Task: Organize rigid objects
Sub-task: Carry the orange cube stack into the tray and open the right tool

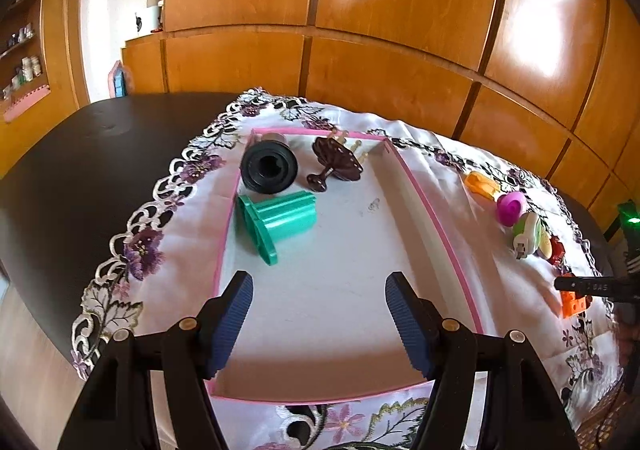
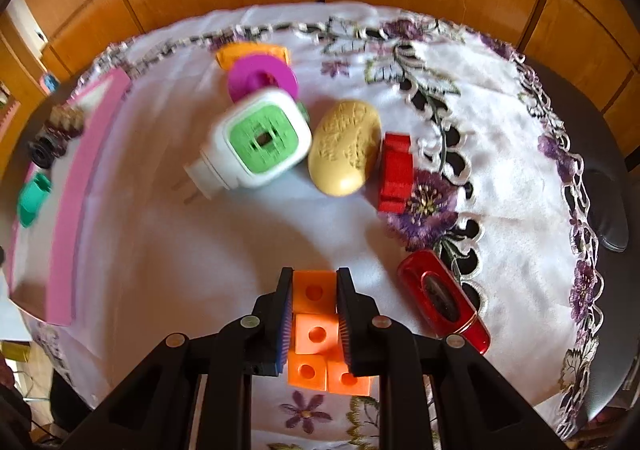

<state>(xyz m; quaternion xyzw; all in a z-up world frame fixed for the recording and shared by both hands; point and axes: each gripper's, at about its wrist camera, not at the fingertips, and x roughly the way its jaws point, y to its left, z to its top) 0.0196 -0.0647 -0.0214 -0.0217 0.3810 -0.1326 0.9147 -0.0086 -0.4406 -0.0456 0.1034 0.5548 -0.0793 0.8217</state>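
Left gripper (image 1: pixel 319 314): jaws spread wide, nothing between the blue ribbed pads (image 1: pixel 232 324); it hangs over the near end of the shallow pink-rimmed white tray (image 1: pixel 430 206).

Tray sits on the white embroidered tablecloth with purple flowers (image 1: pixel 192 166), which covers part of the dark round table (image 1: pixel 80 154). All contents are at the tray's far-left end:
- black ribbed round plastic part with centre hole (image 1: pixel 269 169), far-left corner, on its side
- teal plastic flanged tube (image 1: pixel 278 224), just nearer than the black part along the left rim, lying on its side
- dark brown ornate knob-like piece with a stem (image 1: pixel 335 166), right of the black part, near the far rim

The rest of the tray floor shows bare.

On the cloth right of the tray, going left to right in the right wrist view:
- orange plastic piece (image 2: pixel 252 52) near the far cloth edge, magenta plastic disc (image 2: pixel 262 80) overlapping its near side
- white plug-in device with green grille face (image 2: pixel 256 140), prongs pointing toward the tray, touching the disc's near edge
- tan oval soap bar with embossed lettering (image 2: pixel 345 146), just beside the plug-in; can't tell if they touch
- red plastic block (image 2: pixel 396 174), just right of the soap
- red glossy oblong case with dark window (image 2: pixel 442 300), nearer, by the cloth's right-hand cutwork edge

Right gripper (image 2: pixel 314 314): clenched on the orange plastic block assembly with round holes (image 2: pixel 316 334), pads against both sides of it, at the near part of the cloth, well apart from the tray. Can't tell if the block is lifted or resting on the cloth.
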